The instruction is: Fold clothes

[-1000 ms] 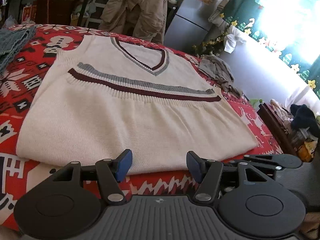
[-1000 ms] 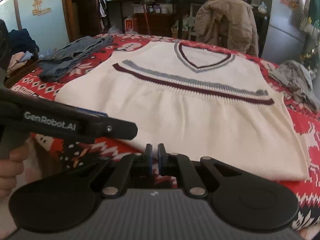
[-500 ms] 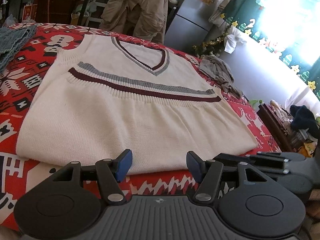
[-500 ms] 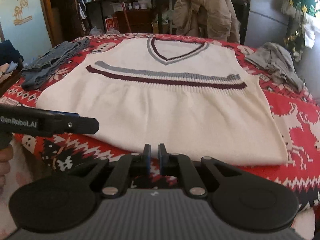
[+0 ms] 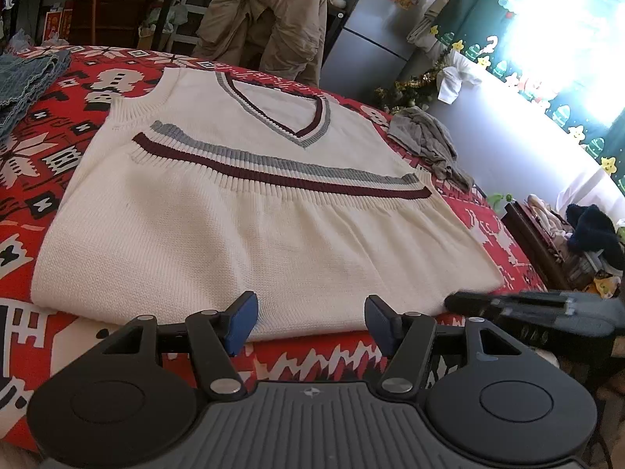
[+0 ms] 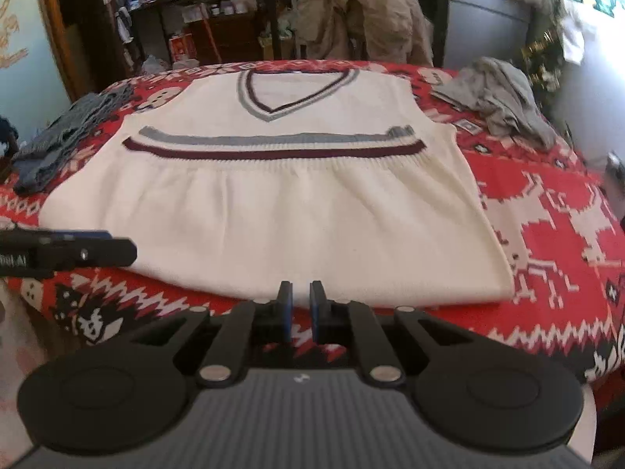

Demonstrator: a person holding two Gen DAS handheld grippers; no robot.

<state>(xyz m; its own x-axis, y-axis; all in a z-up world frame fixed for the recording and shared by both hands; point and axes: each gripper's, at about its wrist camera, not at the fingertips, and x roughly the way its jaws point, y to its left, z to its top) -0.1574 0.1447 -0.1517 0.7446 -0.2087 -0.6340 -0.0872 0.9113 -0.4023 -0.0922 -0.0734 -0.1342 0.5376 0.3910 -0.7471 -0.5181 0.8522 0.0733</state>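
Note:
A cream knit vest (image 5: 254,226) with grey and maroon stripes and a V-neck lies flat on the red patterned cloth, its hem toward me. My left gripper (image 5: 310,322) is open just before the middle of the hem, with nothing between its blue pads. The right wrist view shows the same vest (image 6: 281,203) spread out. My right gripper (image 6: 300,305) hovers at the hem with its fingers almost together, a narrow gap between them, holding nothing. Each gripper's side shows in the other's view: the right one (image 5: 527,308), the left one (image 6: 66,252).
A crumpled grey garment (image 6: 504,97) lies at the table's far right. A blue-grey knit piece (image 6: 66,133) lies at the far left. A beige jacket (image 5: 269,19) hangs over a chair behind the table. The red cloth (image 6: 547,215) is bare to the vest's right.
The right gripper has swung rightward along the near edge to face the hem's middle, and its fingers have parted slightly. The left gripper has stayed put, open.

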